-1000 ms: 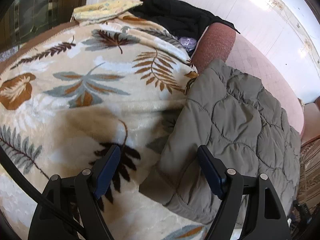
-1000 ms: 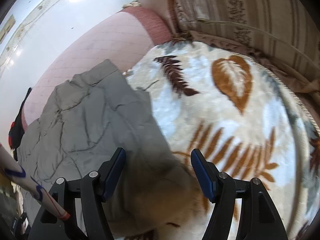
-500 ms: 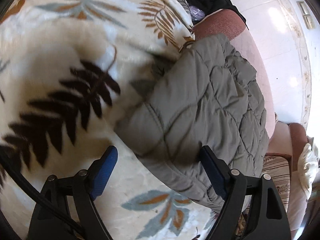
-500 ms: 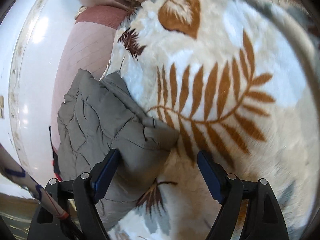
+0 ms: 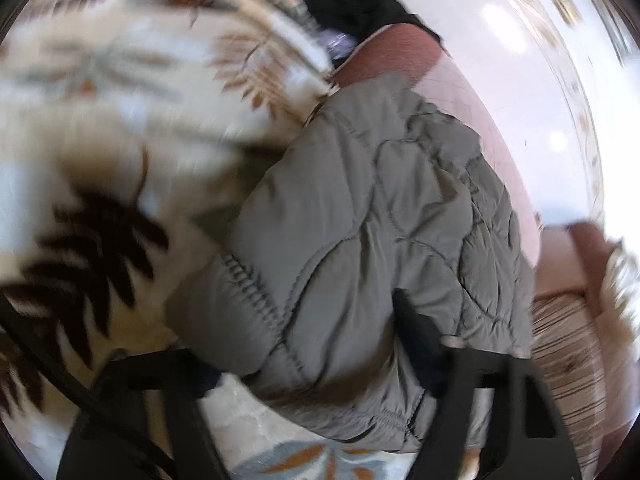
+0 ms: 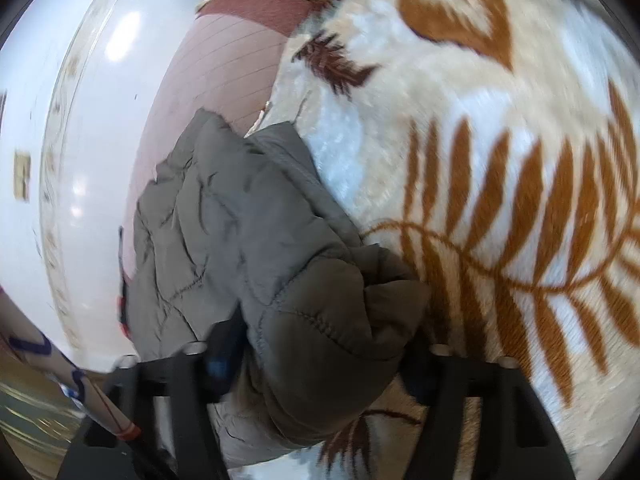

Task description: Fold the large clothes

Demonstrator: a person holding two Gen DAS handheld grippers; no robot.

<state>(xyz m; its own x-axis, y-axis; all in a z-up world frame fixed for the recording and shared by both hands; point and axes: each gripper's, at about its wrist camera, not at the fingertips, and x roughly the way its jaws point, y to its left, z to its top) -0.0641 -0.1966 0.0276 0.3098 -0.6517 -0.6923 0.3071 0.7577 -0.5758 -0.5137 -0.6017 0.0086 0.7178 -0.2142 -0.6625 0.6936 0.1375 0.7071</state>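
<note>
Both wrist views look steeply down, close over one quilted jacket (image 5: 360, 240) (image 6: 248, 248) from opposite ends.

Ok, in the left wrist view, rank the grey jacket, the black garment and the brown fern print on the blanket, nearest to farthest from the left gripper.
1. Grey jacket: between the closing left gripper fingers.
2. Brown fern print: on the blanket, left of the jacket.
3. Black garment: far end, top of view.

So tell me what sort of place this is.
Most likely a home bedroom or sitting room. A plush leaf-print blanket covers a bed or sofa, the quilted grey jacket lies on it, a striped upholstered cushion sits beside it, and the glossy tiled floor looks domestic.
</note>
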